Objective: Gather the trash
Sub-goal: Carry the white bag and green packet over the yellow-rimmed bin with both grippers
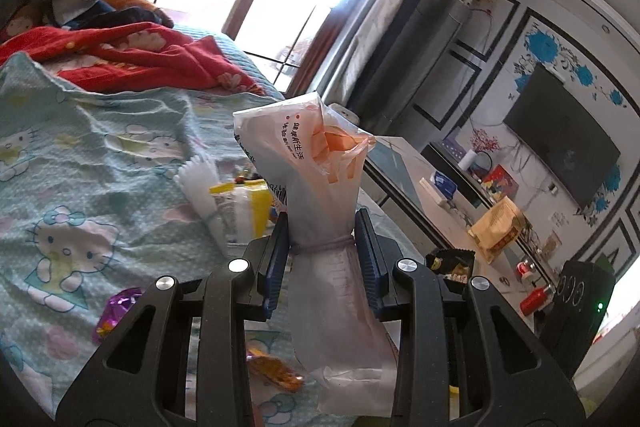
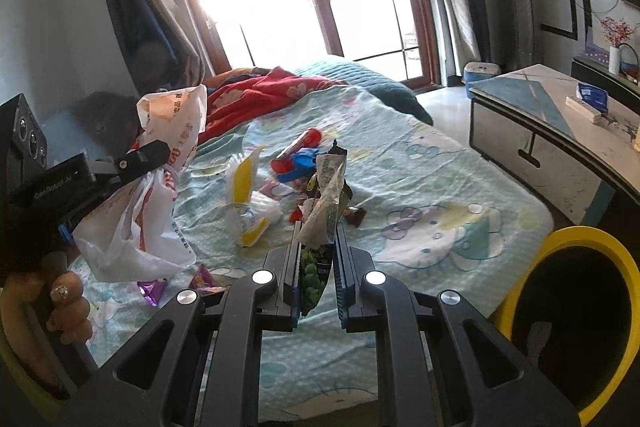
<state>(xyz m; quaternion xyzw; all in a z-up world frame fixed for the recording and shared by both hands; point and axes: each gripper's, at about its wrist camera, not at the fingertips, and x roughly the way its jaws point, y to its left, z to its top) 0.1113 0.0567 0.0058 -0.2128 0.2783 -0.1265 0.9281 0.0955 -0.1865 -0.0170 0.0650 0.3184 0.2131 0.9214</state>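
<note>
The left gripper point(image 1: 322, 239) has its blue-padded fingers point(image 1: 280, 247) closed on the gathered neck of a translucent white plastic bag with orange print point(image 1: 308, 155), so the bag's mouth stands up above the pads and its body hangs below them; in the right wrist view the same bag point(image 2: 160, 195) hangs off the bed, held up at the left beside a person's hand point(image 2: 66, 303) gripping the handle. The right gripper point(image 2: 316, 247) has its fingers point(image 2: 342, 259) nearly closed on a crumpled snack wrapper showing green peas point(image 2: 320, 227), which sticks up between the pads, lifted clear of the bedding. Below both lies a bed covered with a pale turquoise cartoon-cat sheet point(image 2: 420, 187), with a red flowered blanket point(image 2: 260, 91) bunched at its far end near the window. Loose trash remains on the sheet: a white and yellow crinkled packet point(image 2: 248, 203), a red and blue wrapper point(image 2: 298, 157), and small purple foil wrappers point(image 2: 154, 289) near the bag. A round yellow-rimmed bin point(image 2: 580, 239) stands at the bed's right edge, and a pale desk point(image 2: 532, 115) sits beyond it.
</note>
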